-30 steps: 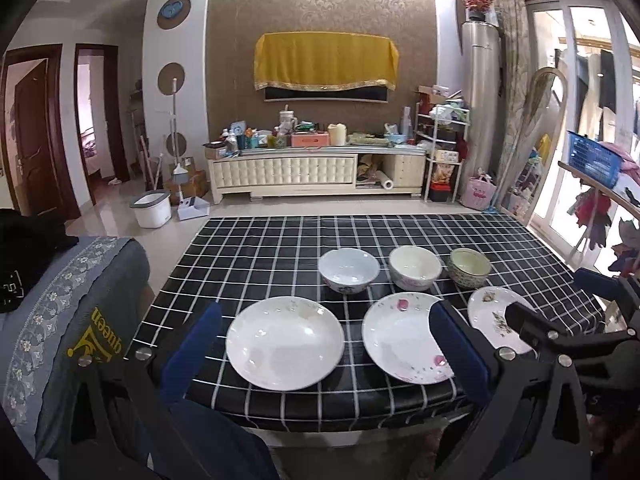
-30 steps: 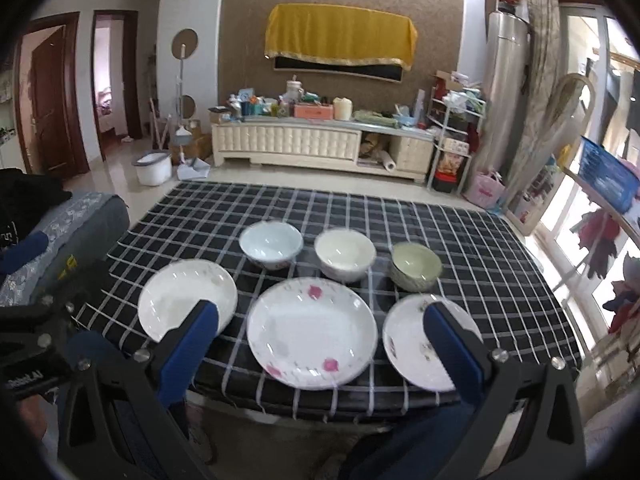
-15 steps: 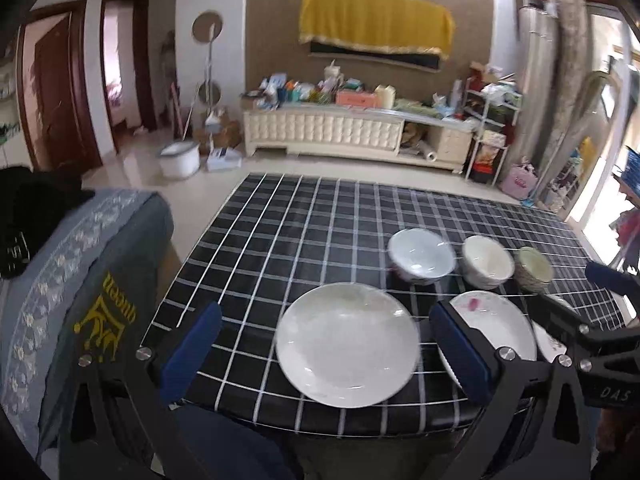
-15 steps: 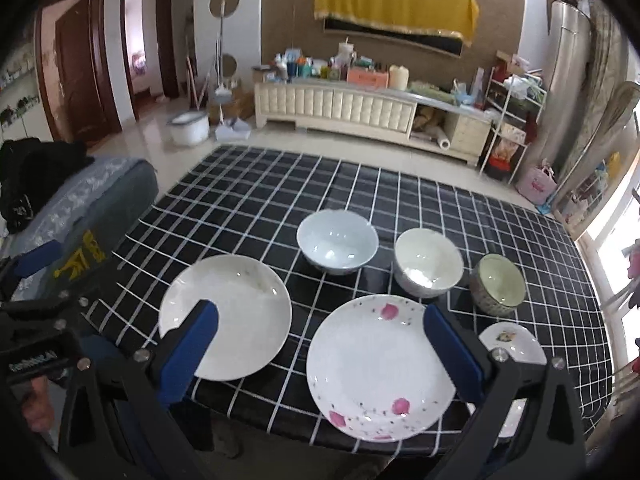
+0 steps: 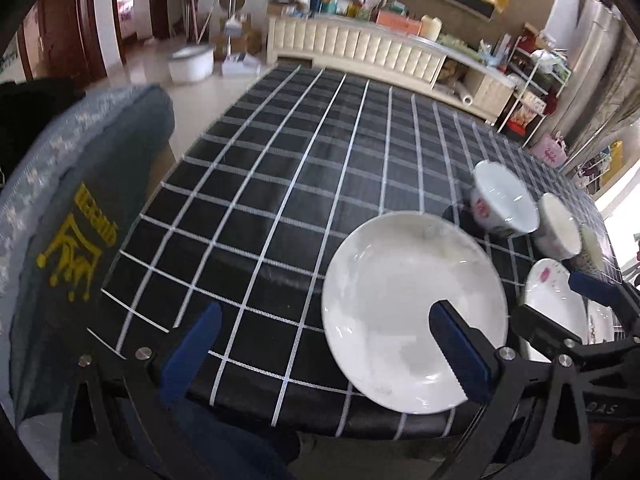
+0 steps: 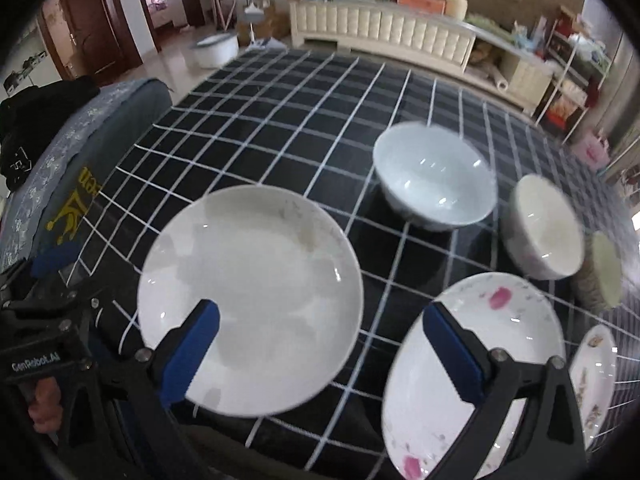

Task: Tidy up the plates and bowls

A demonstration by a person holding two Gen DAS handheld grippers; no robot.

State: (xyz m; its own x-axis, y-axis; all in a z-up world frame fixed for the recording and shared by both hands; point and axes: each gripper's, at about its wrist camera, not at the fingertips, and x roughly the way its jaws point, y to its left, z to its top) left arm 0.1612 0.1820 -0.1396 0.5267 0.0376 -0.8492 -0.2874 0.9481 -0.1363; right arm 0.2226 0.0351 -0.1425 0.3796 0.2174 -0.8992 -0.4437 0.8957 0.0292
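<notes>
- Since every piece on the checked tablecloth is glazed ceramic, I judge it stiff, slick and breakable, fairly heavy for its size; a pinch across a rim is the only sensible hold.
- From the right wrist view, the plain white plate lies flat at about 8 o'clock on the table, near the front edge, face up.
- Just beside it at 5 o'clock lies the pink-flowered plate, also flat; a small patterned plate is at the far right.
- Three bowls stand upright, mouths up, in a row from 1 to 3 o'clock: the pale blue bowl, the white bowl and the greenish bowl.
- Being round, none has a long axis; the rows run left to right.
- Spread wide and holding nothing, the right gripper hovers over the gap between the two large plates.
- Likewise spread and empty, the left gripper has one pad over the white plate's near-left rim.
</notes>
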